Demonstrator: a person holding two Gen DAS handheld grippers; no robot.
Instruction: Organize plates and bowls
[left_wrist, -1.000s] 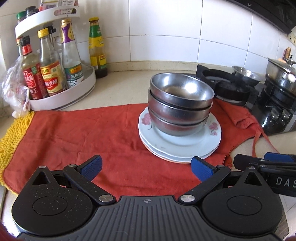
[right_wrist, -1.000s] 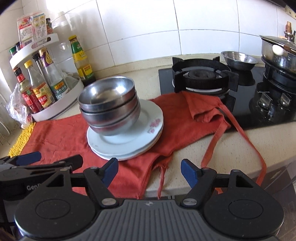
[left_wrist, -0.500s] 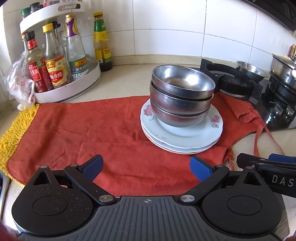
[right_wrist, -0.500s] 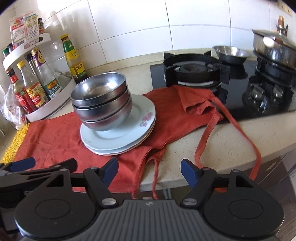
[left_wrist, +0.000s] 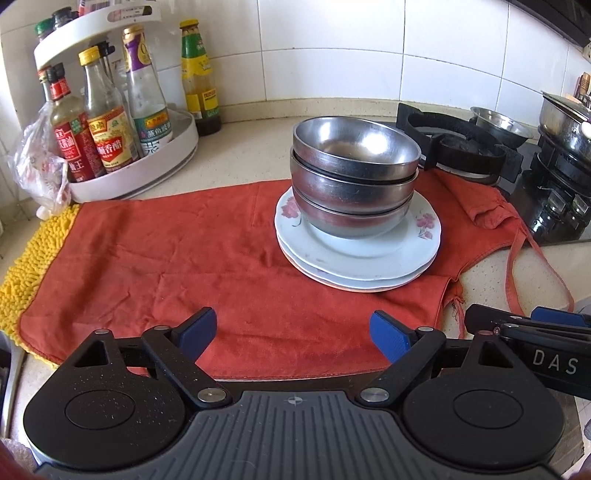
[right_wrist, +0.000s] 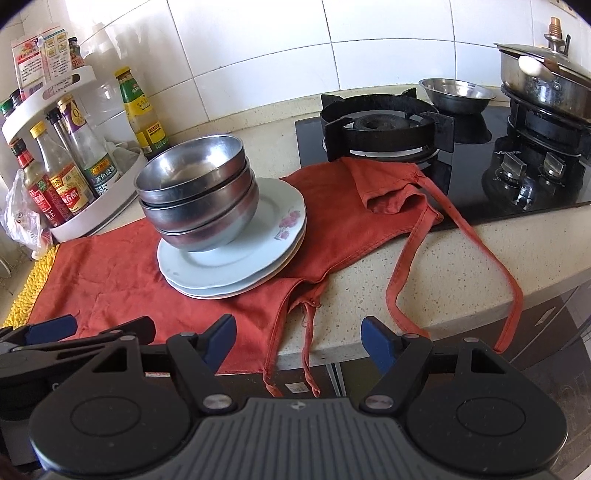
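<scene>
Three nested steel bowls (left_wrist: 354, 177) (right_wrist: 199, 199) stand on a stack of white floral plates (left_wrist: 369, 258) (right_wrist: 236, 262) on a red cloth (left_wrist: 166, 258) (right_wrist: 110, 273). My left gripper (left_wrist: 293, 334) is open and empty, at the cloth's near edge, short of the stack. My right gripper (right_wrist: 297, 341) is open and empty, at the counter's front edge, to the right of the stack. Each gripper shows at the edge of the other's view: the right one in the left wrist view (left_wrist: 535, 321), the left one in the right wrist view (right_wrist: 55, 332).
A white turntable rack (left_wrist: 147, 166) (right_wrist: 92, 218) with sauce bottles stands at the back left. A gas stove (left_wrist: 461, 147) (right_wrist: 384, 129) with a small steel bowl (right_wrist: 458, 94) and a pot (right_wrist: 546, 81) is on the right. A yellow mat (left_wrist: 26, 266) lies left.
Both grippers have drawn back and risen a little from the stack. The bowls and plates have not moved. Both grippers stay open.
</scene>
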